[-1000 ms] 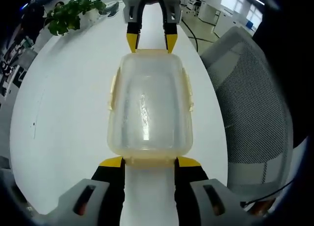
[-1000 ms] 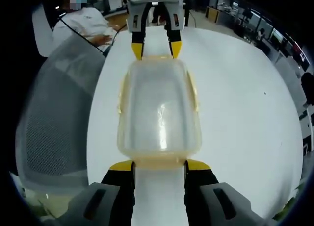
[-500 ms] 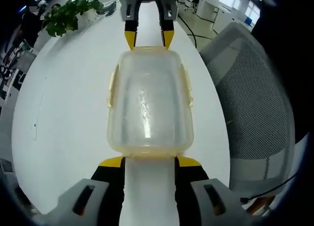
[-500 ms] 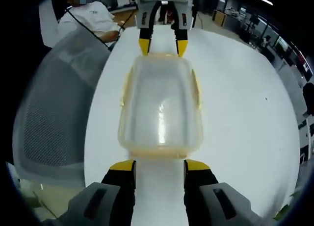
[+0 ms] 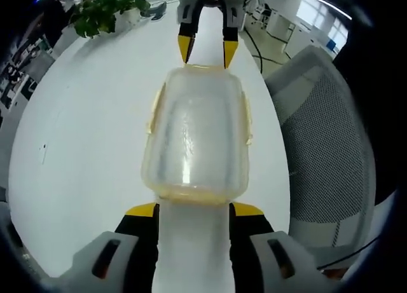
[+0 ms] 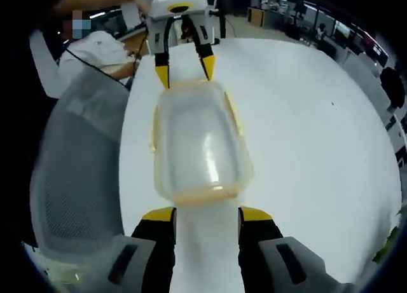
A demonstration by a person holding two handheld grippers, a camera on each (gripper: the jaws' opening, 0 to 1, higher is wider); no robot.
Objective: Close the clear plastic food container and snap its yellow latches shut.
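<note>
A clear plastic container [image 5: 197, 134] with its lid on lies lengthwise on the white table [image 5: 82, 147]. Yellow latches [image 5: 245, 118] stick out a little along its long sides. My left gripper [image 5: 194, 210] is open, its yellow tips right at the container's near end with bare table between them. At the container's far end, my right gripper [image 5: 206, 51] also stands open, tips against the rim. In the right gripper view the same container [image 6: 197, 140] lies between my right gripper [image 6: 206, 213] and my left gripper [image 6: 184, 67].
A grey mesh office chair [image 5: 324, 134] stands close to the table edge beside the container, also seen as the chair [image 6: 76, 153]. A potted plant [image 5: 102, 13] sits at the table's far end. A person in white [image 6: 95, 48] sits beyond the chair.
Both cameras have shifted and tilted a little, the right one more. The container still lies between the two grippers, and both pairs of jaws keep the same width.
</note>
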